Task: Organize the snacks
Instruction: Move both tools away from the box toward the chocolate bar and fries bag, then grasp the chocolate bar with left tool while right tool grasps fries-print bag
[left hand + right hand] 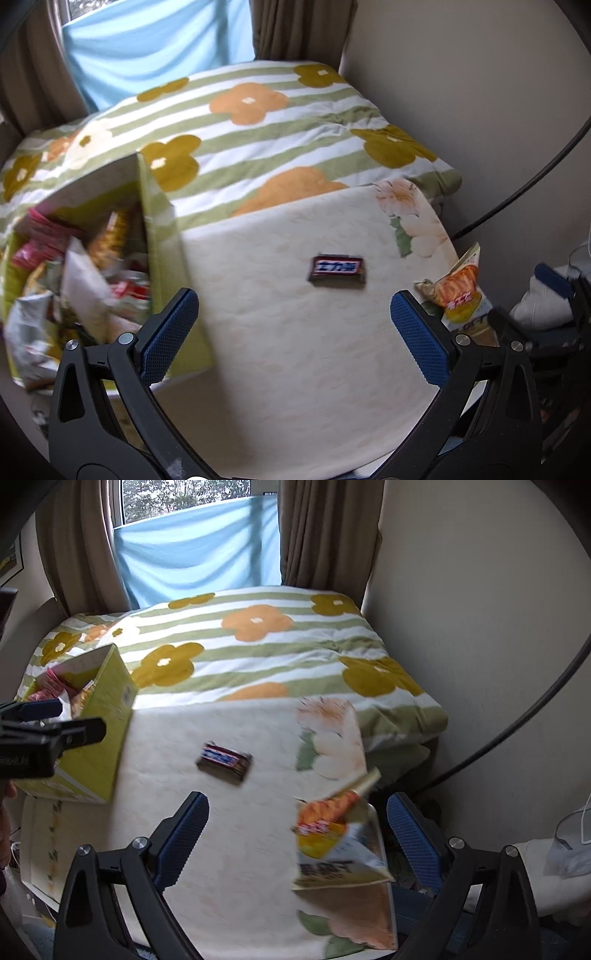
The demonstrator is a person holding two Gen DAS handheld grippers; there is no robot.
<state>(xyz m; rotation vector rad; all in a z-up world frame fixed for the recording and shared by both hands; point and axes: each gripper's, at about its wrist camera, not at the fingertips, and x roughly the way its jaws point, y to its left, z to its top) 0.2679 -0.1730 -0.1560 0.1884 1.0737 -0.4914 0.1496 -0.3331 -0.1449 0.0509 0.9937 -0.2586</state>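
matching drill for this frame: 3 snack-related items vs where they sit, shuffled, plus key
1. chocolate bar
2. orange snack bag
3. green box

A. right edge of the cream cloth, between the right gripper's open fingers
B. left side, full of wrappers
C. middle of the cream cloth, lying alone

Pairs: 1-C, 2-A, 3-B

a home bedroom; a bed with a flowered striped quilt (258,646) sits under a curtained window (184,494); brown curtains (321,531) hang beside it
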